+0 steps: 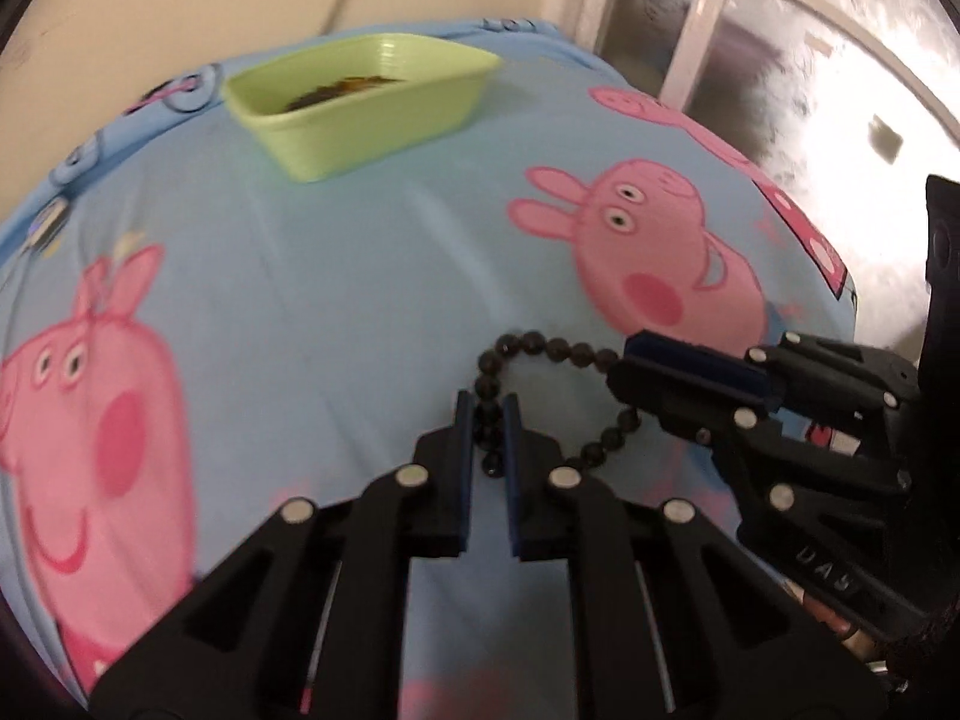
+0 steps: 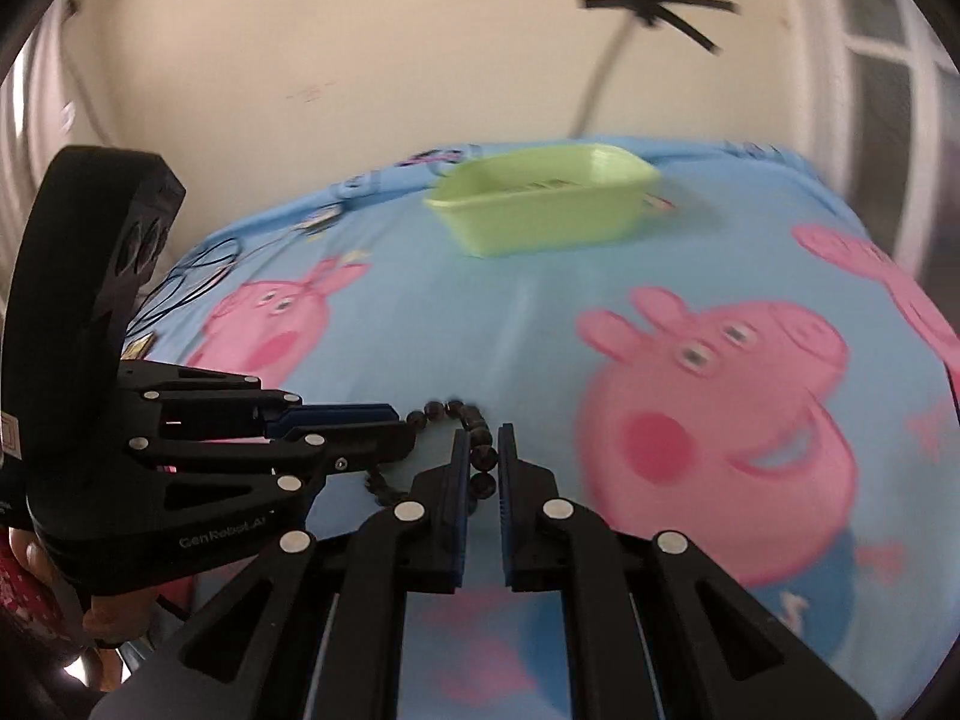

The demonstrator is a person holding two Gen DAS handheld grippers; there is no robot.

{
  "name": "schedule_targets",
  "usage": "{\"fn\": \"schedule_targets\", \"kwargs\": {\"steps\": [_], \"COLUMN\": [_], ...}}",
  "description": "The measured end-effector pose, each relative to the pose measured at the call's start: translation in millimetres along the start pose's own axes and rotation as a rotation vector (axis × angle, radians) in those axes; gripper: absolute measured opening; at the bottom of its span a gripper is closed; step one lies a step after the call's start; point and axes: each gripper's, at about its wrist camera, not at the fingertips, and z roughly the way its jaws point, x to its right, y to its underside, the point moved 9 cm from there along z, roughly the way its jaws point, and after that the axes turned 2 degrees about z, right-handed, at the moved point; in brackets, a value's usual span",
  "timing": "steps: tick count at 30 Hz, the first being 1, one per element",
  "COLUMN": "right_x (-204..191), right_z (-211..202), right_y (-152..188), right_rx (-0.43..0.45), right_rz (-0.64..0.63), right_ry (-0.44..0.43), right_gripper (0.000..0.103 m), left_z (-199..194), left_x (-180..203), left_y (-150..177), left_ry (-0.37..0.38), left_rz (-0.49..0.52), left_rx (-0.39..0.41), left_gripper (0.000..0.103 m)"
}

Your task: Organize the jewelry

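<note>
left wrist view: the left gripper [image 1: 486, 414] is clenched on a black beaded bracelet [image 1: 543, 348], its two blue-padded fingers [image 1: 462, 438] pinching one side of the bead loop. the loop curves ahead of the jaws and off to their right, where the right gripper [image 1: 636, 381] comes in from the side and grasps the other end. the beads sit just over a blue cartoon-pig bedsheet [image 1: 336, 276]; whether they touch it cannot be told. far ahead and left of the jaws stands a light green plastic tray [image 1: 312, 138] with some dark and gold pieces inside, too blurred to name.

right wrist view: the right gripper [image 2: 480, 456] grips the bracelet [image 2: 474, 420] between its pads, beads stacked in the narrow gap. just left of the jaws, the left gripper [image 2: 403, 429] holds the strand's other part. the green tray [image 2: 540, 228] sits well ahead on the sheet [image 2: 480, 324].
</note>
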Motion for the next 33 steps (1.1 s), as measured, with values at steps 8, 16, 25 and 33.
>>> {"fn": "schedule_targets", "kwargs": {"steps": [8, 16, 25, 33], "right_x": [16, -9, 47, 31], "right_z": [0, 13, 54, -4], "right_y": [-34, -157, -168, -59], "right_rx": [0.059, 0.239, 0.24, 0.201], "right_rz": [0.03, -0.138, 0.043, 0.182], "right_ry": [-0.065, -0.065, 0.019, -0.042], "right_gripper": [0.0, 0.0, 0.0, 0.0], "left_z": [-15, -32, 1, -26], "left_x": [-8, -66, -126, -66], "left_y": [-52, -168, -156, -47], "left_ry": [-0.006, -0.124, -0.249, -0.245], "left_rz": [-0.007, -0.054, -0.192, -0.133], "left_rx": [0.052, 0.212, 0.179, 0.144], "left_gripper": [0.008, 0.008, 0.028, 0.029]}}
